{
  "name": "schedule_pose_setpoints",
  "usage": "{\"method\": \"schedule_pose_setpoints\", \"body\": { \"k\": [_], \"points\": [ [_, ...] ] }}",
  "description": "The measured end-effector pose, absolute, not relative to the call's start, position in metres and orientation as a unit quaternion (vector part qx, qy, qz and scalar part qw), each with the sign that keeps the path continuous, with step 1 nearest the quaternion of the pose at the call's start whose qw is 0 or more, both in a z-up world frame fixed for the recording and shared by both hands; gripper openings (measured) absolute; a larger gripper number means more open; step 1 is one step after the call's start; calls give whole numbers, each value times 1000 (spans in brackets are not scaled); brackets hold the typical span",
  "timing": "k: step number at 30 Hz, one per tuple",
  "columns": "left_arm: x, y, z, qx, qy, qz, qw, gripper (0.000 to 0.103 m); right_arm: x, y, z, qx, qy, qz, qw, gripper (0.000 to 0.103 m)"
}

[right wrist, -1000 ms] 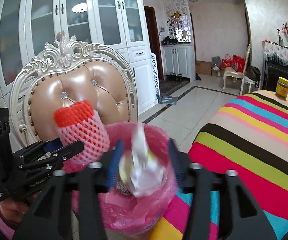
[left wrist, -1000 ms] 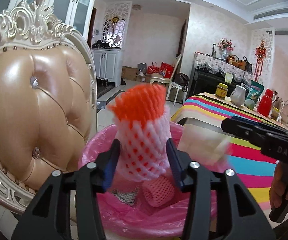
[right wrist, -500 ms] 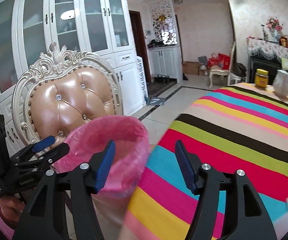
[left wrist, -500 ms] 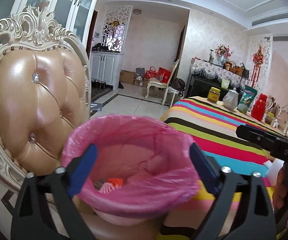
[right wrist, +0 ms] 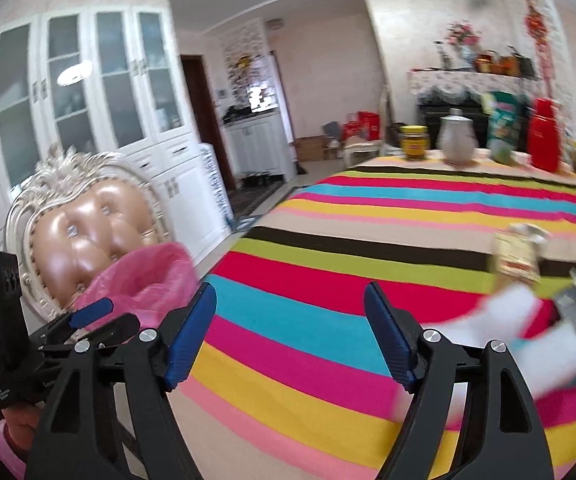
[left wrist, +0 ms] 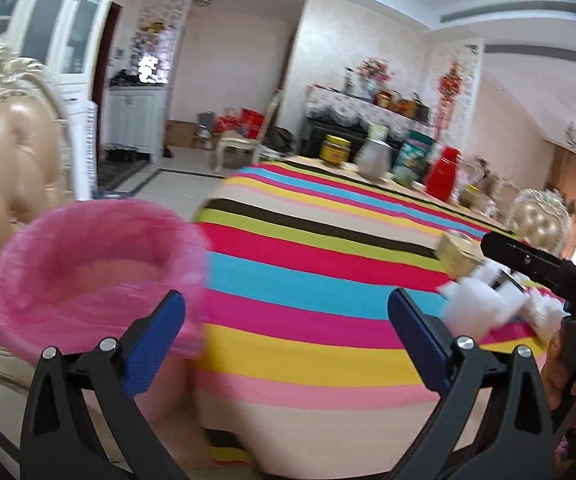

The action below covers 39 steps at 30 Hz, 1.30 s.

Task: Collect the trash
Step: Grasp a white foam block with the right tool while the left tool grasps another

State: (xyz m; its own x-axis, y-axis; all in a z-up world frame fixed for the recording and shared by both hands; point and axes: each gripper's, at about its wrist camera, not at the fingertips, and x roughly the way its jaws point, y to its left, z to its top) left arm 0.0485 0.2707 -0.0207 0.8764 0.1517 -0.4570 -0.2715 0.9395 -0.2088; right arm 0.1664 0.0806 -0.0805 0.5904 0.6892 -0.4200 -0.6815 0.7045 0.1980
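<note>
The bin lined with a pink bag [left wrist: 88, 248] stands on a chair at the left, also seen as the pink bin [right wrist: 144, 276] in the right wrist view. My left gripper [left wrist: 286, 304] is beside the bin over the striped tablecloth [left wrist: 307, 248]; its jaws are opening with nothing between them. My right gripper [right wrist: 289, 296] is also opening and empty, over the cloth. Blurred white crumpled trash [left wrist: 475, 308] and a small tan box [left wrist: 457, 254] lie on the table at right; the right wrist view shows the same white trash [right wrist: 527, 316] and box [right wrist: 515, 256].
A padded ornate chair [right wrist: 84, 236] stands behind the bin. At the table's far end are a yellow jar [right wrist: 413, 142], a grey jug [right wrist: 457, 140] and a red flask [right wrist: 543, 140]. White cabinets [right wrist: 100, 92] line the left wall. A hand holds each gripper.
Both grippers let go over the bin, the left of a netted foam sleeve, the right of crumpled paper. Both then swung right over the table, jaws wider.
</note>
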Motion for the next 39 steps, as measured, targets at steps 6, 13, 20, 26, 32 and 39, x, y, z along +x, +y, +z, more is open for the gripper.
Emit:
{"method": "schedule_pose_setpoints", "body": {
  "k": [6, 13, 20, 26, 32, 39],
  "points": [
    [84, 210, -26, -117, 242, 47, 962, 98, 179, 6, -92, 24, 247, 315, 916, 73],
    [130, 143, -36, -104, 266, -23, 958, 98, 198, -63, -117, 49, 280, 241, 928, 73],
    [172, 96, -45, -87, 294, -67, 949, 98, 205, -108, -125, 71, 284, 205, 934, 73],
    [207, 75, -53, -84, 319, -72, 941, 98, 206, -117, -128, 72, 286, 196, 935, 73],
    [224, 76, -64, -93, 345, -55, 933, 97, 210, -119, -134, 77, 297, 193, 932, 73],
    [231, 87, -70, -99, 358, -73, 926, 62, 213, -104, -142, 71, 316, 202, 924, 73]
  ]
}}
